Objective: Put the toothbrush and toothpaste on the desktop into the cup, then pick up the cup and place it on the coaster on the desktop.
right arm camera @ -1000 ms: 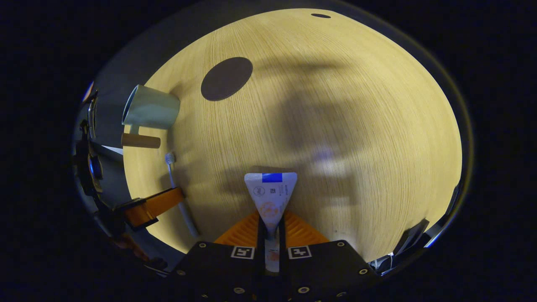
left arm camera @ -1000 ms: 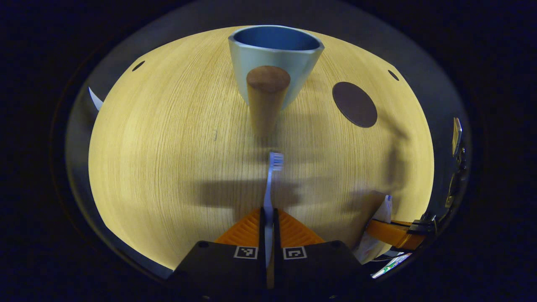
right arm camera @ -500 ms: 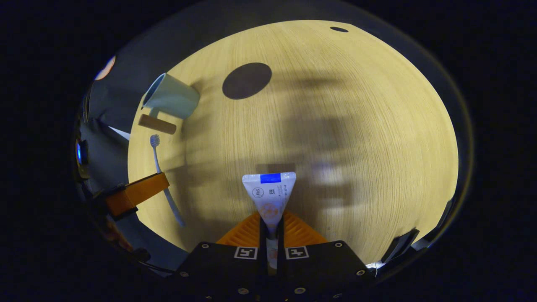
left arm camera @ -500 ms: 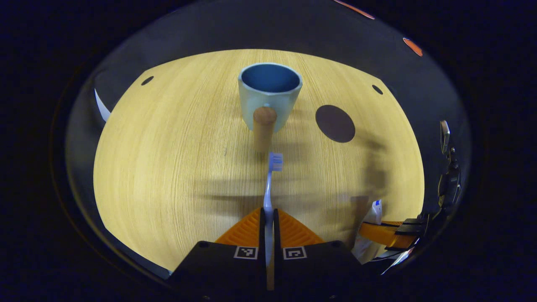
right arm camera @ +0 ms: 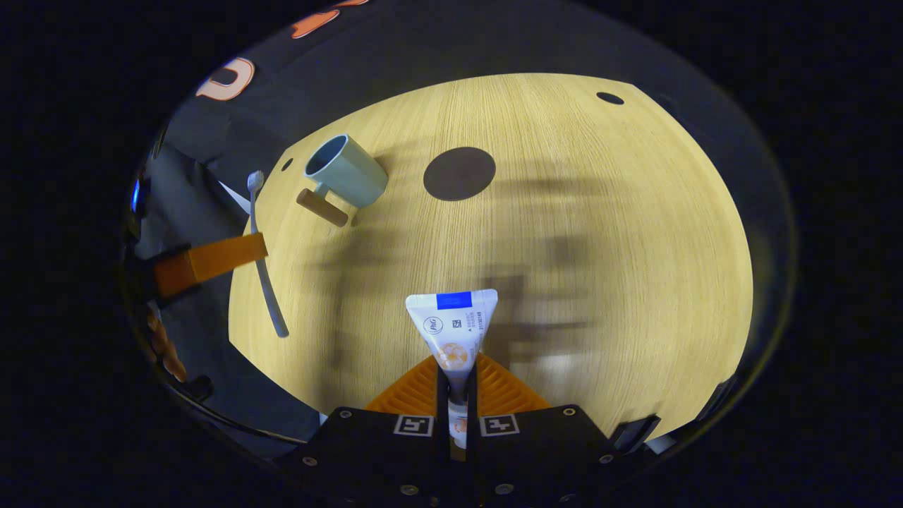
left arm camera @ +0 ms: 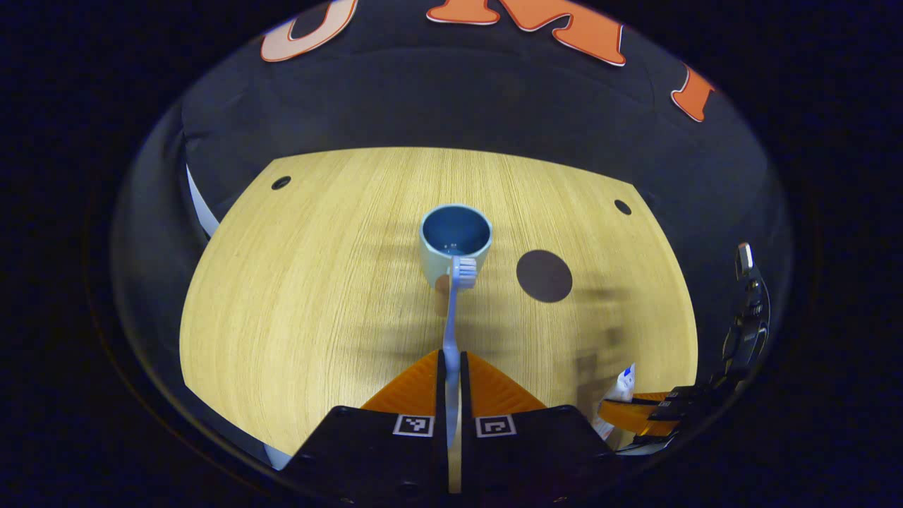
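The toothbrush (left arm camera: 449, 317) is clamped between both fingers of the left gripper (left arm camera: 451, 367), its long axis running straight out ahead of the fingers with the bristle head foremost. In the left gripper view that head overlaps the near lip of the cup (left arm camera: 455, 236), so the cup lies dead ahead of the brush and below it. I judge that the coming move is a matter of carrying the head forward over the open mouth and tipping the brush down into it (the mouth faces up, so the brush has to go in steeply, not along the table).

The cup stands upright near the middle of the desktop (left arm camera: 296, 282), a little toward its far edge, its wooden handle (right arm camera: 322, 207) pointing back at the left gripper. The dark round coaster (left arm camera: 544, 276) lies just beside the cup, apart from it.

The right gripper (right arm camera: 458, 381) is closed on the toothpaste (right arm camera: 453, 328), flat crimped end forward, and hangs over the near part of the desktop. The cup is well off to its left in the right gripper view, so the left hand looks the nearer one and better lined up.
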A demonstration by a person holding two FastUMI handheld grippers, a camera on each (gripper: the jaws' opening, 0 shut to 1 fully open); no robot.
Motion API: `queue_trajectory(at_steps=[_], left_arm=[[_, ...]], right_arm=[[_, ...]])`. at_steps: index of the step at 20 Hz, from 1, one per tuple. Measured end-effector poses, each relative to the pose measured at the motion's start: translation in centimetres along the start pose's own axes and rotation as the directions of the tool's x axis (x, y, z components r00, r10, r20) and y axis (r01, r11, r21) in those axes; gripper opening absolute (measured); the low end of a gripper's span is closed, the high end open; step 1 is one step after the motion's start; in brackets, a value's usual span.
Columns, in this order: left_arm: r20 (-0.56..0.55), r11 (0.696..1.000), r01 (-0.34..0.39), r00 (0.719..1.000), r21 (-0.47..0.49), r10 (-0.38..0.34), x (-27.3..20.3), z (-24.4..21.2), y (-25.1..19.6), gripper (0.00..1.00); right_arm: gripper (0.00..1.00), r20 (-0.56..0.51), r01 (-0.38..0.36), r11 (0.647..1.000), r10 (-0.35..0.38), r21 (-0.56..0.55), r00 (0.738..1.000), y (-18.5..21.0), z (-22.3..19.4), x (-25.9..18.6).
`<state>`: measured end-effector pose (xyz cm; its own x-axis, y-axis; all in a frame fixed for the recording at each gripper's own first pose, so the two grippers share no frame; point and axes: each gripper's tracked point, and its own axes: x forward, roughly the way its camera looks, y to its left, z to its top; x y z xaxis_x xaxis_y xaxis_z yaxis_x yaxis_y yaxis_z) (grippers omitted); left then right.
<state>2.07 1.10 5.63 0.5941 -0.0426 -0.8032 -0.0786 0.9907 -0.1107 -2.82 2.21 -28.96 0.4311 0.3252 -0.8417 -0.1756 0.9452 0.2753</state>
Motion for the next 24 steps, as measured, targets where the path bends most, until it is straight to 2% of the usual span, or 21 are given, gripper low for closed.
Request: queue_trajectory(at_steps=[5,8,12,14,15,17,24], left_arm=[[0.158,0.998,0.055,0.986,0.027,-0.059,-0.3,5.7,-0.9,0.07],[0.257,0.993,0.103,0.96,0.056,-0.114,-0.6,8.7,-1.3,0.07],[0.348,0.989,0.121,0.927,0.084,-0.142,0.1,11.8,-1.1,0.07],[0.404,0.987,0.126,0.901,0.099,-0.156,0.0,14.0,-0.3,0.05],[0.438,0.985,0.126,0.884,0.115,-0.164,0.1,15.2,-0.2,0.07],[0.5,0.98,0.133,0.845,0.146,-0.189,0.2,17.5,-0.3,0.07],[0.623,0.964,0.206,0.736,0.165,-0.264,1.6,20.7,0.4,0.07]], right_arm=[[0.1,0.046,0.016,1.0,-0.017,0.021,0.999,0.1,0.5,-0.4],[0.1,0.071,0.038,0.998,-0.042,0.059,0.997,0.2,0.7,-0.5],[0.1,0.087,0.056,0.994,-0.064,0.092,0.994,0.4,0.9,-1.0],[0.1,0.09,0.068,0.992,-0.078,0.107,0.993,0.4,0.9,-1.1],[0.1,0.089,0.074,0.991,-0.084,0.114,0.992,0.3,0.8,-1.0],[0.1,0.091,0.091,0.988,-0.103,0.126,0.991,0.2,0.9,-1.0],[0.09,0.179,0.1,0.976,-0.135,0.194,0.975,0.3,1.2,-1.6]])
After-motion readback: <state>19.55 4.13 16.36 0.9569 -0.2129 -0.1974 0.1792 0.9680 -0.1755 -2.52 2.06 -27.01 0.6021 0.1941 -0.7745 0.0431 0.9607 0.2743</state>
